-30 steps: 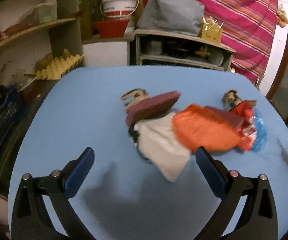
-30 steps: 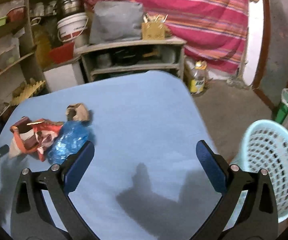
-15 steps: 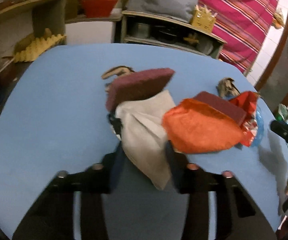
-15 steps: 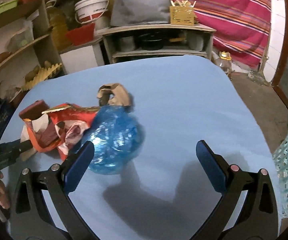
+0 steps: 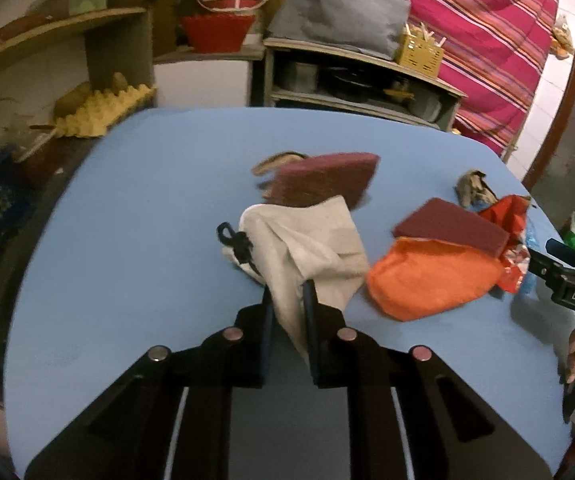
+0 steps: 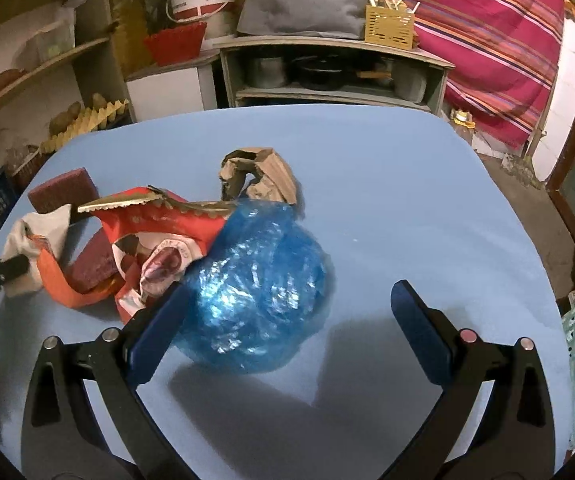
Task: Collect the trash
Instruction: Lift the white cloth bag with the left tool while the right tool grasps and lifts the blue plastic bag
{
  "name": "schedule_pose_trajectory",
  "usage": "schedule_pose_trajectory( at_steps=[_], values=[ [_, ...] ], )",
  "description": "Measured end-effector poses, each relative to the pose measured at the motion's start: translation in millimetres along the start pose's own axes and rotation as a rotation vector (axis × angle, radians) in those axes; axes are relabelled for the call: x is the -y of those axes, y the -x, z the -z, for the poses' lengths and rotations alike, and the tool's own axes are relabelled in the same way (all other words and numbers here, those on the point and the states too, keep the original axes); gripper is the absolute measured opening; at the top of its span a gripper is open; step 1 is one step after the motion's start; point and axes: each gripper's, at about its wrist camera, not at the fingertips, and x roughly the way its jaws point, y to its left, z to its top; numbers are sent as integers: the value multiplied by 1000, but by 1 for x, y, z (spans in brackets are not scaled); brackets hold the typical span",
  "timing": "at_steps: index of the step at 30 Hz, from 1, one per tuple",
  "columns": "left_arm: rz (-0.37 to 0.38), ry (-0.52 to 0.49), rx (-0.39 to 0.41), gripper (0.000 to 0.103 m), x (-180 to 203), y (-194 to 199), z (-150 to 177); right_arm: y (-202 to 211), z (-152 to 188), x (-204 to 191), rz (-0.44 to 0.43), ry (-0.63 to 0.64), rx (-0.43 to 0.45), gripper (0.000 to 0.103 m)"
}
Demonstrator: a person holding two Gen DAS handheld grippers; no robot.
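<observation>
The far and right parts of the blue table are left bare; the trash pile is crowded on the left.

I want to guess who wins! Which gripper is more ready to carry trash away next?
Left, probably. The left gripper is already shut on the white cloth bag. The right gripper is open, with the blue plastic ball between its fingers but not yet squeezed.

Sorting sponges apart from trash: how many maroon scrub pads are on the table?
2: one maroon pad behind the white cloth, another atop the orange cloth. More may be hidden.
</observation>
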Motion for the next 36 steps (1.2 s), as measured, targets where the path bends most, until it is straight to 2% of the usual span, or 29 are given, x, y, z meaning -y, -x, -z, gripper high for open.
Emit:
schedule_pose_trajectory(
  at_steps=[3, 5, 11, 17, 30, 36],
  values=[
    [-55, -8, 25, 12, -7, 6, -1, -8, -2, -6, -27, 8, -15, 81],
    [-82, -4, 39, 11, -12, 9, -1, -12, -3, -11, -54, 18, -27, 65],
    [-165, 0, 66, 10, -22, 16, -2, -16, -6, -19, -97, 48, -28, 33],
    [-187, 1, 74, 10, -24, 20, -2, -1, -6, -4, -87, 35, -16, 24],
    [-204, 34, 143, 9, -23, 49, -10, 60, -2, 58, -80, -67, 91, 23],
    [-217, 45, 176, 9, -22, 64, -10, 88, 5, 75, -79, -69, 129, 23]
  ],
)
